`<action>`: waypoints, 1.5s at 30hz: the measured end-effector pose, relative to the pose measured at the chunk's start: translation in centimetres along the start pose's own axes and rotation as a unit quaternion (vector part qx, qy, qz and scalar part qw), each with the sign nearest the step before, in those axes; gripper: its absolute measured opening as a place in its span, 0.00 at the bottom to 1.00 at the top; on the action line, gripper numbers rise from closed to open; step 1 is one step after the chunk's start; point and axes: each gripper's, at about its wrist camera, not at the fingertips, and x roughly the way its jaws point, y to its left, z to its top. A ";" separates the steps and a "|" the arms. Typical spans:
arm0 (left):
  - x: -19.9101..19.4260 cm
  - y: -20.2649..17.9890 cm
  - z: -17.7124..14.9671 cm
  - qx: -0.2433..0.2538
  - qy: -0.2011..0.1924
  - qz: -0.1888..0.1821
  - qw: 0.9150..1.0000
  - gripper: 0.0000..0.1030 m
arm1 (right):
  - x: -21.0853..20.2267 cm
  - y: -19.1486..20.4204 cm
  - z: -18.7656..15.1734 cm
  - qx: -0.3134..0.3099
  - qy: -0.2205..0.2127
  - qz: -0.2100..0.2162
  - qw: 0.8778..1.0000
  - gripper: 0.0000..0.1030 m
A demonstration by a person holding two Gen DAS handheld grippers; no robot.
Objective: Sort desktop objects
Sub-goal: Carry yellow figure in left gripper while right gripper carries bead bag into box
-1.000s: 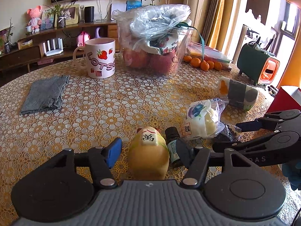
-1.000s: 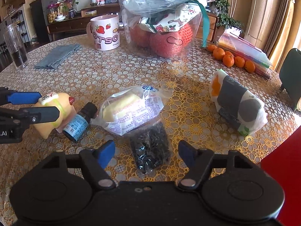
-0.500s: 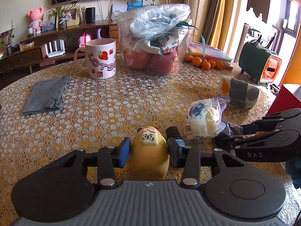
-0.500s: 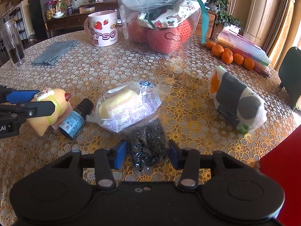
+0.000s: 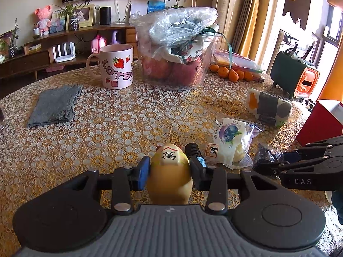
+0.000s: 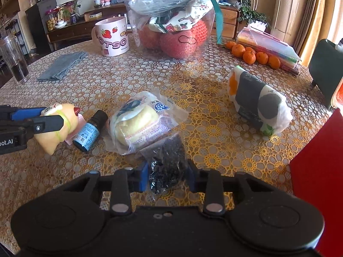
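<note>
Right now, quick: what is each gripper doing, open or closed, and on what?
Left gripper: closed on the yellow toy.
Right gripper: closed on the small black packet.

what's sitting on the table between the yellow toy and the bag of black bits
A small dark bottle with a blue label lies beside the yellow toy, then a wrapped pastry; the right wrist view shows both.

glossy plastic snack bag [image 6: 143,122], perhaps ceramic mug [image 5: 116,66].

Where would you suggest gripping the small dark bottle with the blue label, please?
Grip the small dark bottle across its labelled body, from above. It lies on its side, cap pointing away, wedged between the yellow toy and the pastry packet.
</note>
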 end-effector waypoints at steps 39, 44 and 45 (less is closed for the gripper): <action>-9.7 -10.8 2.1 0.021 -0.047 -0.058 0.997 0.38 | -16.2 -4.9 -3.0 0.066 -0.071 0.020 0.995 0.33; -10.1 -13.3 2.6 0.033 -0.051 -0.070 0.996 0.38 | -17.8 -6.1 -3.2 0.071 -0.082 0.019 0.994 0.33; -10.2 -13.8 2.7 0.036 -0.052 -0.072 0.995 0.38 | -18.0 -6.4 -3.2 0.073 -0.084 0.019 0.994 0.33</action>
